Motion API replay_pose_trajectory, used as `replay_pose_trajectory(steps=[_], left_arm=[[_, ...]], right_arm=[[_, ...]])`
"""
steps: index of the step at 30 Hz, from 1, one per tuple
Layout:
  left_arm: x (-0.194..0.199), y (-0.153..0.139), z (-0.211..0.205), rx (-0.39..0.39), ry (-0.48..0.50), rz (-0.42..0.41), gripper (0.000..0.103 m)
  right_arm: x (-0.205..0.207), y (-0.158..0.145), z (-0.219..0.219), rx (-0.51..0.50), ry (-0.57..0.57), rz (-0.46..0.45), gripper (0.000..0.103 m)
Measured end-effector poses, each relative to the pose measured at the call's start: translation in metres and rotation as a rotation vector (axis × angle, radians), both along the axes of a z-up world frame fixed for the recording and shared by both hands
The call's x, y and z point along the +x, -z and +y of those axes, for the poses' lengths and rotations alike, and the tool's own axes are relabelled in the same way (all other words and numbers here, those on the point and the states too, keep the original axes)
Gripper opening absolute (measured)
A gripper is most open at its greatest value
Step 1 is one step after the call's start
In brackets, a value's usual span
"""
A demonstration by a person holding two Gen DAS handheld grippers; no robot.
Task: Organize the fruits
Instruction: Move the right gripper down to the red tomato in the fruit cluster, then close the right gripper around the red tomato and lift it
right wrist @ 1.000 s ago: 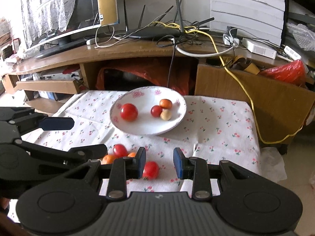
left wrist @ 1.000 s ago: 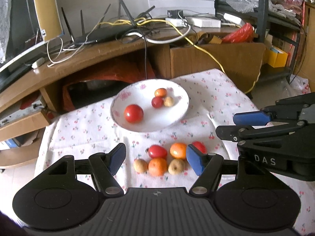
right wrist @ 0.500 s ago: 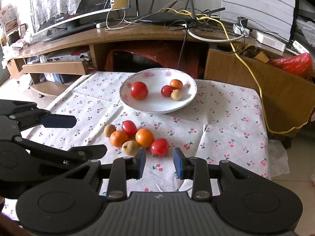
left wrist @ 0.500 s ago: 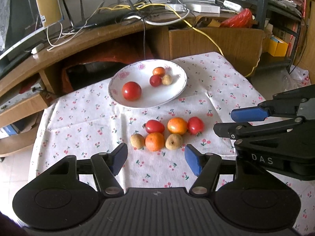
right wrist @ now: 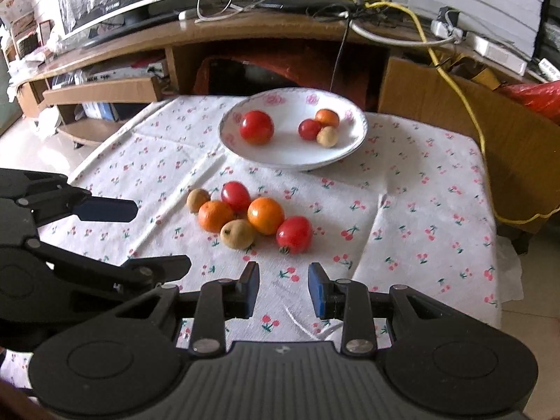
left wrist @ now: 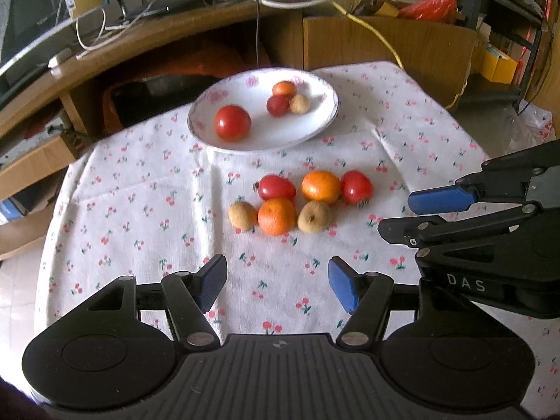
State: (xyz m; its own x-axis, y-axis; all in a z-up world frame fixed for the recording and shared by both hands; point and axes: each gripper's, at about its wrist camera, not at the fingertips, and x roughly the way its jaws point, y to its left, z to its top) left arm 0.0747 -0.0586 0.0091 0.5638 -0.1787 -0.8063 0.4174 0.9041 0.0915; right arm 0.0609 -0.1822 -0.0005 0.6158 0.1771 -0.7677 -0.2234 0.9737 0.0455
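Observation:
A white plate (left wrist: 315, 126) (right wrist: 280, 155) at the back of the table holds a big red tomato (left wrist: 232, 123), a small red fruit, a small orange and a tan fruit. In front of it a cluster lies on the cloth: two oranges (left wrist: 276, 216) (right wrist: 265, 215), two red tomatoes (left wrist: 356, 187) (right wrist: 294, 234) and two tan fruits (left wrist: 314, 216). My left gripper (left wrist: 276, 285) is open and empty, well short of the cluster. My right gripper (right wrist: 283, 290) is open and empty, just short of the nearest tomato.
The table has a white cherry-print cloth (left wrist: 140, 210). Behind it runs a wooden desk (right wrist: 245, 35) with cables, routers and a monitor. A cardboard box (right wrist: 455, 112) with a yellow cable stands at the back right. The floor drops off past the cloth's right edge.
Both grippers have pulled back and up from the fruit cluster, which now lies fully in front of the fingers. Both stay open and empty. The fruits have not moved.

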Motion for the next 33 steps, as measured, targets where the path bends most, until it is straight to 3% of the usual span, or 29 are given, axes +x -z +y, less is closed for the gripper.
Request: replay_pose_trajectory(steps=[8,13,19,33], left_arm=[[0.006,0.013,0.004,0.001,-0.005,0.04,0.071],[0.016,0.01,0.013,-0.049,-0.026,0.053,0.083],[0.018,0.011,0.011,-0.043,-0.006,0.053,0.083],[0.032,0.017,0.013,-0.08,-0.019,0.088,0.083]], right_arm=[[0.008,0.018,0.005,-0.004,-0.028,0.056,0.031],[0.018,0.017,0.004,0.008,-0.041,0.051,0.032],[0.037,0.019,-0.005,0.046,-0.007,0.06,0.035],[0.061,0.031,-0.003,0.013,-0.03,0.05,0.035]])
